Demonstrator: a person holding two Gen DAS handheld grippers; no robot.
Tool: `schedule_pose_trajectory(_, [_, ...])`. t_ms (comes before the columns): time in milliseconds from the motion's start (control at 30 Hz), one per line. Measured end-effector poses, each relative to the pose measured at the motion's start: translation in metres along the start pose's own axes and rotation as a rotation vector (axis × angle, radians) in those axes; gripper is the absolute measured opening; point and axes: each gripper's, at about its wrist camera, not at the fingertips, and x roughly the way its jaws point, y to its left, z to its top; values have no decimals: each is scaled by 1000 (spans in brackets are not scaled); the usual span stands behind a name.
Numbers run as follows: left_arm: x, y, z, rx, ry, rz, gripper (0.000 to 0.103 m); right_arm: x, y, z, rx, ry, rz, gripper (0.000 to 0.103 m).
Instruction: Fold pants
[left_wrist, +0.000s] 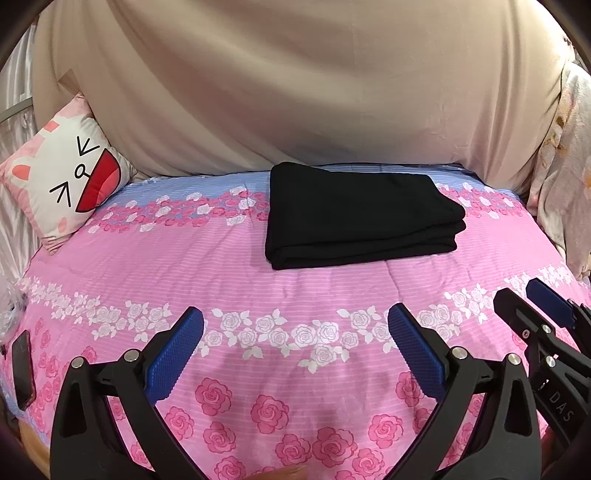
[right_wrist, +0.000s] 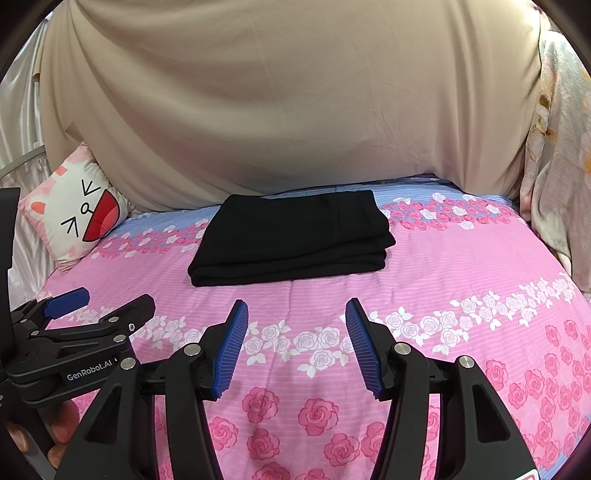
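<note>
Black pants (left_wrist: 358, 216) lie folded into a neat layered rectangle on the pink rose bedspread (left_wrist: 258, 280), toward the back of the bed; in the right wrist view the pants (right_wrist: 295, 236) sit just ahead of my fingers. My left gripper (left_wrist: 295, 321) hovers open over the bedspread, short of the pants, nothing between its blue pads (left_wrist: 173, 354). Beside it, my right gripper (right_wrist: 297, 314) is open too, empty, with its blue pads (right_wrist: 231, 350) apart. Each gripper shows in the other's view: the right gripper (left_wrist: 532, 299) at the edge, the left gripper (right_wrist: 110, 299) at the left.
A cartoon-face pillow (left_wrist: 66, 181) leans at the back left. A beige sheet (left_wrist: 295, 92) hangs behind the bed. Floral fabric (left_wrist: 565, 166) drapes at the right. A dark phone (left_wrist: 24, 369) lies near the bed's left edge. A person's fingers (right_wrist: 62, 424) hold the left gripper's handle.
</note>
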Motion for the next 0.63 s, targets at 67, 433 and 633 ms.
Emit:
schedule_pose_trajectory(67, [1, 0, 0, -4, -1, -4, 97, 0, 0, 0, -1, -1, -2, 54])
schedule_pose_trajectory(433, [3, 5, -1, -21, -13, 15, 98, -2, -2, -3, 9, 1, -15, 54])
schedule_pose_trajectory(633, [8, 7, -9, -10, 29, 17, 98, -3, -7, -7, 19, 13, -34, 54])
